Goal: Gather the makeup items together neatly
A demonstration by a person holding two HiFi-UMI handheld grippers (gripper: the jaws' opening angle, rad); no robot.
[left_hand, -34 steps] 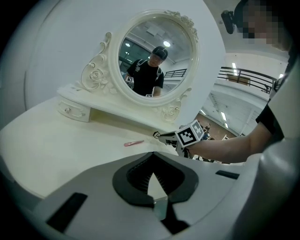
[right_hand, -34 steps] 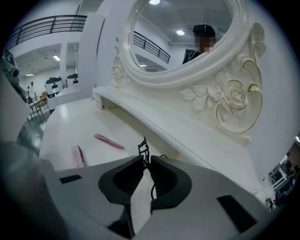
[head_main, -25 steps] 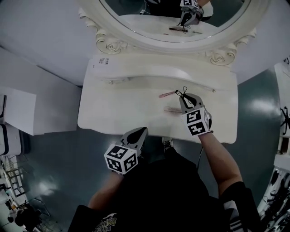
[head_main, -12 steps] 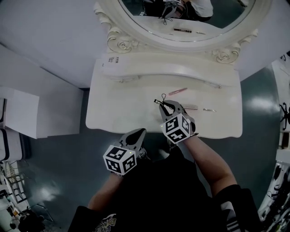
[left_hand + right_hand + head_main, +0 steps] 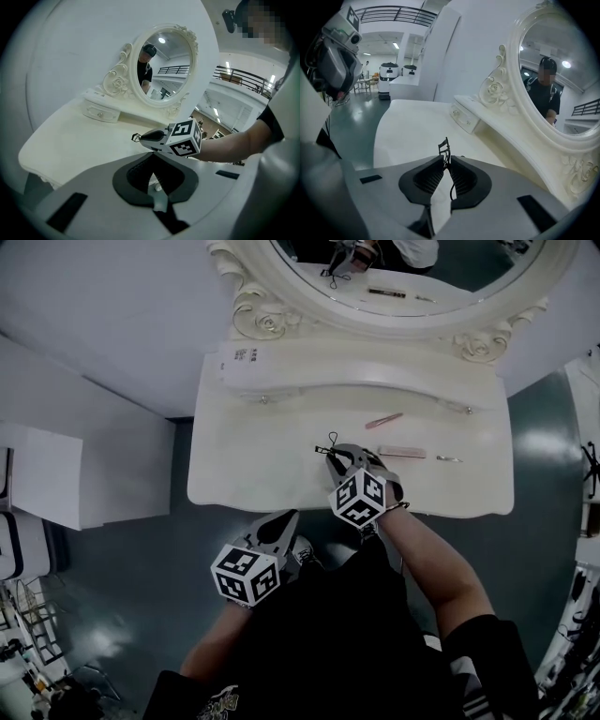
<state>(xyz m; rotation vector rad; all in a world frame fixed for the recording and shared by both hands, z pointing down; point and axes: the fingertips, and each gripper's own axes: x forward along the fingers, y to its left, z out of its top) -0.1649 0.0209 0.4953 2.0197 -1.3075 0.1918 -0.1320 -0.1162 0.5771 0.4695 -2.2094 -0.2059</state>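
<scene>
Pinching a small black wire tool (image 5: 444, 148) between its jaws, our right hand-held gripper (image 5: 335, 457) hovers over the white worktop (image 5: 253, 474). Just to its right we see a pink stick (image 5: 401, 453), with a pink pencil (image 5: 383, 420) beyond that and a small silvery item (image 5: 448, 459) farther right. Our left hand-held gripper (image 5: 285, 519), jaws together and empty, hangs off the worktop's near edge.

slim stick (image 5: 383, 420) behind flat case (image 5: 401, 453) | small piece (image 5: 448, 459) right of it | all on dressing table (image 5: 253, 465)
</scene>
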